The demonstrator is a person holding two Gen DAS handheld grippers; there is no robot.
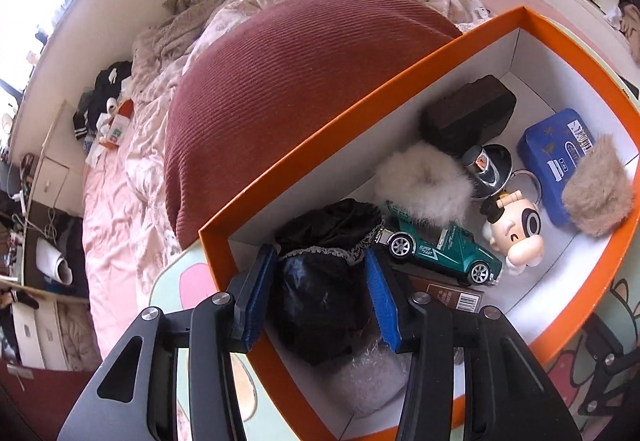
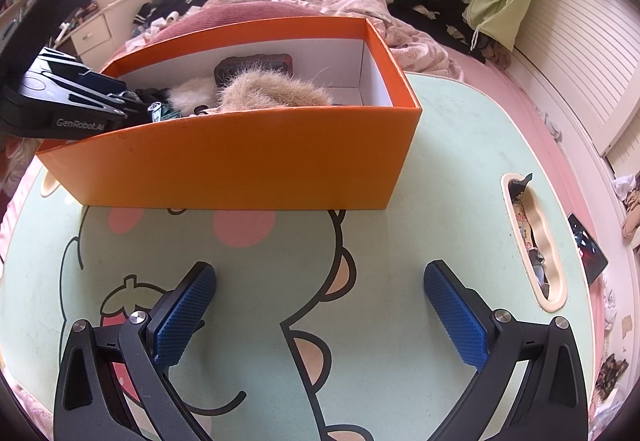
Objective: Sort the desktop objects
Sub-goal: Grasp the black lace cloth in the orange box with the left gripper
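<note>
- The pale green cartoon-printed tabletop carries everything; a slotted handle hole lies near its right edge
- The orange box, white inside, stands toward the tabletop's far-left part, open on top
- The left gripper reaches over the box's near-left corner, its blue pads on either side of a black cloth bundle; the pads look close against the bundle, though firm contact cannot be told
- The right gripper hovers over the tabletop's near edge, jaws spread wide with nothing between them, well apart from the box
- A dark brown block lies at the box's far corner
- A blue tin rests by the right wall, a tan fur puff overlapping its near end
- A white fur puff sits mid-box, touching the roof of a green toy car
- A big-headed figurine lies just beside the car, toward the right wall
- A shiny chrome knob-like piece sits between the white puff and the tin
</note>
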